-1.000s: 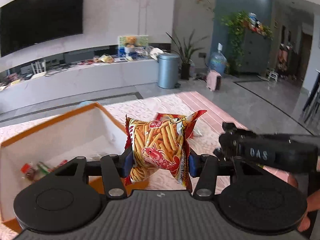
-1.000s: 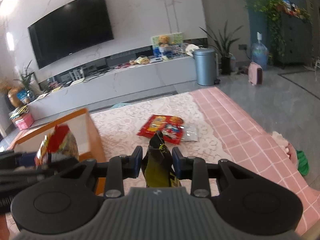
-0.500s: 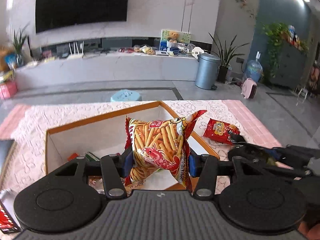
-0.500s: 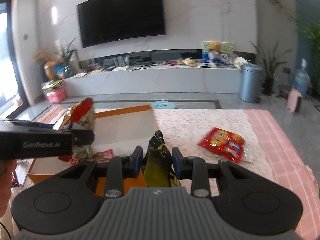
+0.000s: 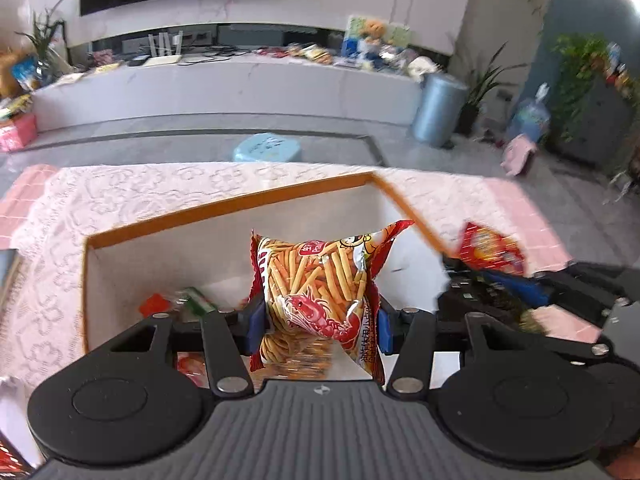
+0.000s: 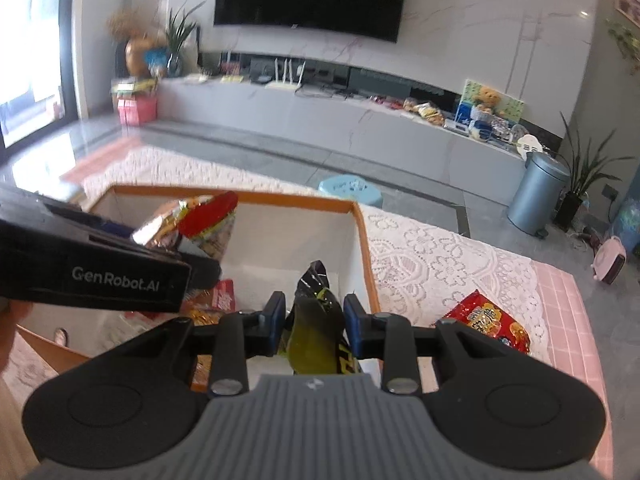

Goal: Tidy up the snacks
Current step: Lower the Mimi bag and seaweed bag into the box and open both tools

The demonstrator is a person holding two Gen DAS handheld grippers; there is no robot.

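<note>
left fingers [image 5: 256,320] pinch a shrimp-stick bag [image 5: 316,292] – right fingers [image 6: 276,320] pinch a dark packet [image 6: 316,320]; "GenRobot.AI" readable.

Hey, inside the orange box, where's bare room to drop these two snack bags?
Bare white floor lies along the orange box's far wall and right wall, ahead of the dark green bag. The near-left part is crowded with small snack packets. The shrimp stick bag hangs over the box's middle.
</note>
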